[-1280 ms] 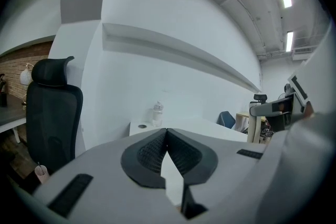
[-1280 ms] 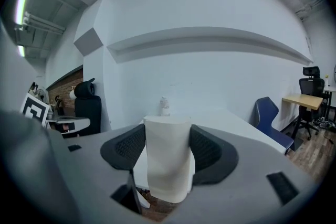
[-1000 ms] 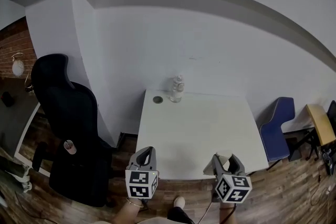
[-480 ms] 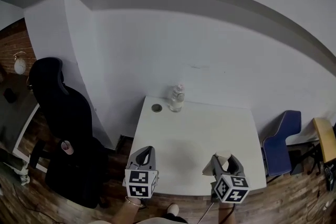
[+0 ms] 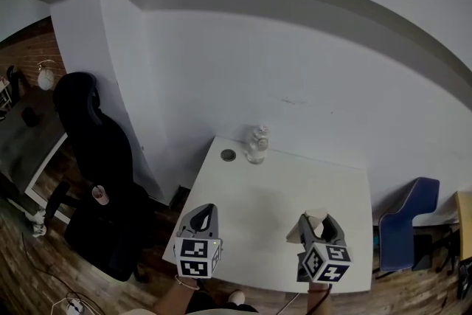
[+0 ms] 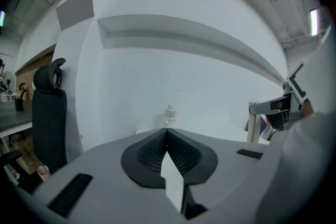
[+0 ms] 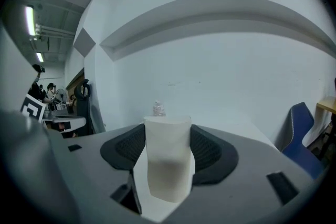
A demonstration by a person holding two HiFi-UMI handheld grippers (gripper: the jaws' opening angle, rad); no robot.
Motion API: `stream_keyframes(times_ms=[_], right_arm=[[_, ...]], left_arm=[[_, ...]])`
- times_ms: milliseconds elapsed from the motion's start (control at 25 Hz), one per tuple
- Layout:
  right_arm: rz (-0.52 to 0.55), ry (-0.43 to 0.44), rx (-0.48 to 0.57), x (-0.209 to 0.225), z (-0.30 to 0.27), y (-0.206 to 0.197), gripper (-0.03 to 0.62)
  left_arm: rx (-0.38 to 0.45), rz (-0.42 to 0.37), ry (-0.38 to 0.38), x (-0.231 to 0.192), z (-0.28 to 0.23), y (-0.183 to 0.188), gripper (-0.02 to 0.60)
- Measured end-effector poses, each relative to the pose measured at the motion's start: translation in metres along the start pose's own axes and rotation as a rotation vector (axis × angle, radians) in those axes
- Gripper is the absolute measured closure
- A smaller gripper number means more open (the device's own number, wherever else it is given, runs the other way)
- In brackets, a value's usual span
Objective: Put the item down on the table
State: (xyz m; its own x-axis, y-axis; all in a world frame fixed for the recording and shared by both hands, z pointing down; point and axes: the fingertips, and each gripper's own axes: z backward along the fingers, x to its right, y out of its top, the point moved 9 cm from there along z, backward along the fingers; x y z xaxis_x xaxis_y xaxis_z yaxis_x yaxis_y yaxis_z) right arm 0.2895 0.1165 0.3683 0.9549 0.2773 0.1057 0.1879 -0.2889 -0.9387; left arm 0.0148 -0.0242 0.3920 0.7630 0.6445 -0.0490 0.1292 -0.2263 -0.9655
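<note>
Over the bench (image 5: 295, 181) near edge now, having stepped closer, my right gripper (image 5: 316, 223) fingers (image 7: 210, 152) still clasp the paper cup (image 7: 167, 160), my left gripper (image 5: 205, 216) is clenched empty, and set-down looks next.

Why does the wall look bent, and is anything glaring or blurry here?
Head view: the wide lens bows the wall ledge into an arc; light is dim and even. Left gripper view: dark corners, a bright ceiling lamp at the right edge. Right gripper view: the cup in the jaws looks soft, the far bottle small and hazy.
</note>
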Motion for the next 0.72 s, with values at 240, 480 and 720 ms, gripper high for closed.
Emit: stream_keyframes(times_ms=[240, 480, 720], right_arm=[[0.015, 0.054, -0.01, -0.008, -0.028, -0.001, 0.304], [0.037, 0.074, -0.02, -0.015, -0.047, 0.002, 0.304], [0.062, 0.112, -0.019, -0.023, -0.064, 0.009, 0.304]], left_arm=[[-0.022, -0.003, 0.043, -0.009, -0.004, -0.004, 0.565], [-0.014, -0.006, 0.035, -0.021, -0.019, 0.002, 0.565], [-0.018, -0.013, 0.048, -0.027, -0.026, 0.004, 0.565]])
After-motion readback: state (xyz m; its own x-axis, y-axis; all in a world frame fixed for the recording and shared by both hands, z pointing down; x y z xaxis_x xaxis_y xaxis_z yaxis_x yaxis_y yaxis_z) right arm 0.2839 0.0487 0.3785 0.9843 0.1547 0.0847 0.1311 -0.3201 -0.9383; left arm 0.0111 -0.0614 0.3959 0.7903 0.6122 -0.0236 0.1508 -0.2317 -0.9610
